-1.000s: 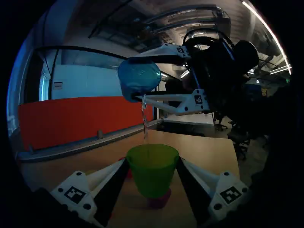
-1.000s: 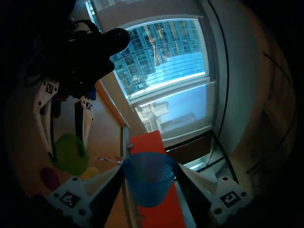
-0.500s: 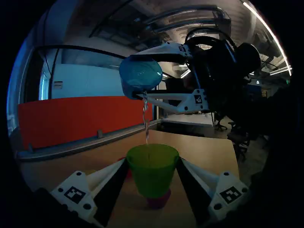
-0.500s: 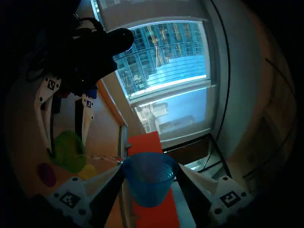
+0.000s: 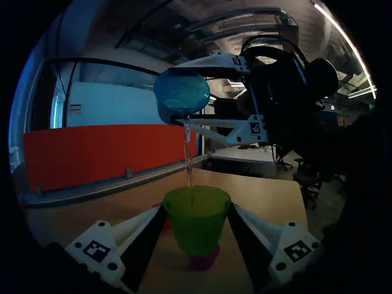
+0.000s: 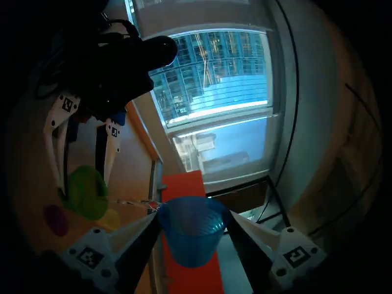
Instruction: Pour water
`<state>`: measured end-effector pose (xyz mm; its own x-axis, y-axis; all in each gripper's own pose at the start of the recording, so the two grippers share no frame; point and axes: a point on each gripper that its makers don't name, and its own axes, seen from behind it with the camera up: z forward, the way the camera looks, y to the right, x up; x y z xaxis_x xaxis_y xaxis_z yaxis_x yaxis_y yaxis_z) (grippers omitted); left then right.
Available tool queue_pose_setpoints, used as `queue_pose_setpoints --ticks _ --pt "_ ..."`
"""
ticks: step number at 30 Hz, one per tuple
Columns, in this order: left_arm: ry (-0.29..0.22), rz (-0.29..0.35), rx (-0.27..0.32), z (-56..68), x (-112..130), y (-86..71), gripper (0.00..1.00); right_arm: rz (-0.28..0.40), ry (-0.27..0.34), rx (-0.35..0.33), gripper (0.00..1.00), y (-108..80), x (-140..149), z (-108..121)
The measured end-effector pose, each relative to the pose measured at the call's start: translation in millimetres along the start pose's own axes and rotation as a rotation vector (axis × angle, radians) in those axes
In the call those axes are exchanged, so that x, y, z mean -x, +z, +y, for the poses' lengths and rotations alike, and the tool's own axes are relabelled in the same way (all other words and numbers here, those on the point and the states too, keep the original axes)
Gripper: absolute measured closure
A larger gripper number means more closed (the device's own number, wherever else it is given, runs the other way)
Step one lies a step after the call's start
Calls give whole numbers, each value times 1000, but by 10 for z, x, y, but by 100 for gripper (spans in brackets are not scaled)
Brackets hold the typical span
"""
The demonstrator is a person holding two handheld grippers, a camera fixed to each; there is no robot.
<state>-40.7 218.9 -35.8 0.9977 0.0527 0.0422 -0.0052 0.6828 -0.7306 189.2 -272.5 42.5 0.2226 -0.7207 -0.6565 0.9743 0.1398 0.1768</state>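
Note:
In the left gripper view a green cup (image 5: 197, 220) stands upright between the fingers of my left gripper (image 5: 196, 230), which is shut on it. Above it a blue cup (image 5: 181, 94) is tipped over in my right gripper (image 5: 215, 95), and a thin stream of water (image 5: 187, 154) falls from its rim into the green cup. In the right gripper view the blue cup (image 6: 191, 229) sits squeezed in my right gripper (image 6: 193, 235). The green cup (image 6: 84, 192) and the left gripper (image 6: 83, 147) lie off to the left.
A wooden table (image 5: 264, 191) lies under the green cup, with a magenta disc (image 5: 205, 258) on it. An orange panel (image 5: 98, 152) runs along the table's far edge. A large window (image 6: 215, 103) and a yellow disc (image 6: 110, 219) are in the right gripper view.
The blue cup has tipped slightly further and risen a little. Water keeps streaming into the green cup, which has stayed in place.

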Motion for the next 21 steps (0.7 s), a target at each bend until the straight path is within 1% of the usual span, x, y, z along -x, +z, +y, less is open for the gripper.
queue_pose_setpoints --ticks 21 --pt "-2 2 -3 -20 -15 3 14 3 -77 13 8 40 -64 35"
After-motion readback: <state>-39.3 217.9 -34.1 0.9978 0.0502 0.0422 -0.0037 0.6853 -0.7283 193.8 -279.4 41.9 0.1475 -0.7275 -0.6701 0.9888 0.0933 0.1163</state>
